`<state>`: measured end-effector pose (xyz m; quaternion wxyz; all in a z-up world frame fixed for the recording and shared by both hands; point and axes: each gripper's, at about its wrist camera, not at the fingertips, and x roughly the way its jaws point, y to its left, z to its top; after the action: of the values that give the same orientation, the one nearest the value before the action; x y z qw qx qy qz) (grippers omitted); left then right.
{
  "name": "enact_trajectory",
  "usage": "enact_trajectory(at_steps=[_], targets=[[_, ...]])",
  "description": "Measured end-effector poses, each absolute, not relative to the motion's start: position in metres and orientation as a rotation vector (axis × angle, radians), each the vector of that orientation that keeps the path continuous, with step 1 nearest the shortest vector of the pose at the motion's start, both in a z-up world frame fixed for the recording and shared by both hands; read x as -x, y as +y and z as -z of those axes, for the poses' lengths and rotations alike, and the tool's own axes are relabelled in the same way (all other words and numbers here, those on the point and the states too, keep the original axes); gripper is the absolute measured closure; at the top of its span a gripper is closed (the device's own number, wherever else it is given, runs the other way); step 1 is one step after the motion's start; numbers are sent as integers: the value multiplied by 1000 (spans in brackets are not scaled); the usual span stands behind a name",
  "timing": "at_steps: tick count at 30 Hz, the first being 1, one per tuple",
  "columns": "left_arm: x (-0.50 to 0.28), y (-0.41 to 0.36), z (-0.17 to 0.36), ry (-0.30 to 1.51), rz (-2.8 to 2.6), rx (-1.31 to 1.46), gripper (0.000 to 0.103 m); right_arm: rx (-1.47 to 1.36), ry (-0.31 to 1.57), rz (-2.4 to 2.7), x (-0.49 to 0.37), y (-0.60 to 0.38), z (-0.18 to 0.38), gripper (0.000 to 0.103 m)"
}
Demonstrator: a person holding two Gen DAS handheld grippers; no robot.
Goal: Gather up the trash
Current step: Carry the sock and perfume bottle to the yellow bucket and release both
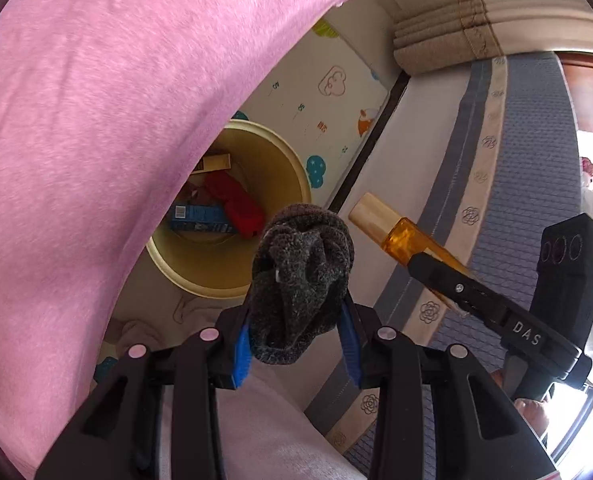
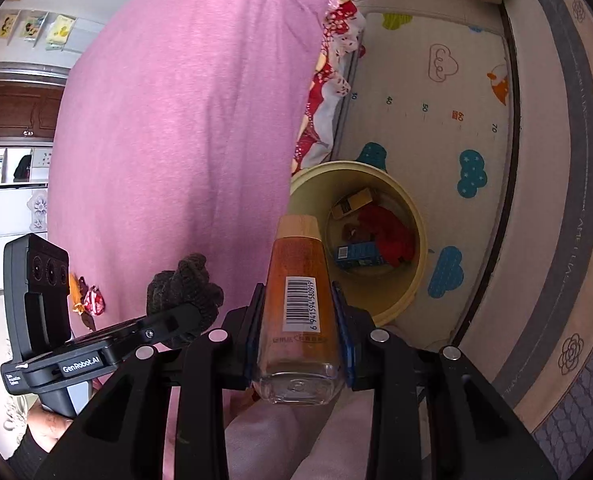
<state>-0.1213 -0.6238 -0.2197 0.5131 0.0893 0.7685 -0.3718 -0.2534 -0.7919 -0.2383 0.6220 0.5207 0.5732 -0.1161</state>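
Because it is soft, light knit, the dark sock bundle (image 1: 302, 280) will squash and cling rather than slip, so a pinch across its thick middle suits it. The left gripper (image 1: 296, 344) has it just so: its jaws are clenched on the bundle's lower half, blue pads (image 1: 242, 354) pressed into either flank, the free end bulging out ahead of them. From the yellow bin (image 1: 232, 208) on the floor, the bundle hangs above and just off the near rim.

The amber bottle (image 2: 298, 304) is likely rigid, smooth plastic and nearly empty, so light but slippery; flat sides near the base give the surest hold. The right gripper (image 2: 298, 340) grasps it there, jaws closed on both sides of the barcode, wooden cap (image 2: 298, 226) pointing forward. Seen against the bin, it sits above the near-left rim, not yet over the opening.
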Motion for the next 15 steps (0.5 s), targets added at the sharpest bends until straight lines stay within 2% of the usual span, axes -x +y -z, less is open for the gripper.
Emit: enact_trajectory(at_steps=[7, 9, 10, 11, 12, 15], targets=[[124, -639, 245, 1858, 896, -277, 66, -1230, 1328, 231, 245, -800, 263, 72], [123, -640, 248, 1867, 899, -288, 62, -1264, 1346, 204, 242, -800, 271, 69], [121, -640, 248, 1872, 895, -296, 53, -1280, 1347, 209, 242, -801, 274, 66], [119, -640, 251, 1873, 878, -314, 30, -1298, 1335, 218, 242, -803, 276, 55], [117, -638, 253, 1874, 858, -330, 21, -1307, 1329, 228, 243, -805, 275, 53], [113, -635, 260, 1896, 836, -345, 19, -1308, 1328, 246, 244, -809, 275, 53]])
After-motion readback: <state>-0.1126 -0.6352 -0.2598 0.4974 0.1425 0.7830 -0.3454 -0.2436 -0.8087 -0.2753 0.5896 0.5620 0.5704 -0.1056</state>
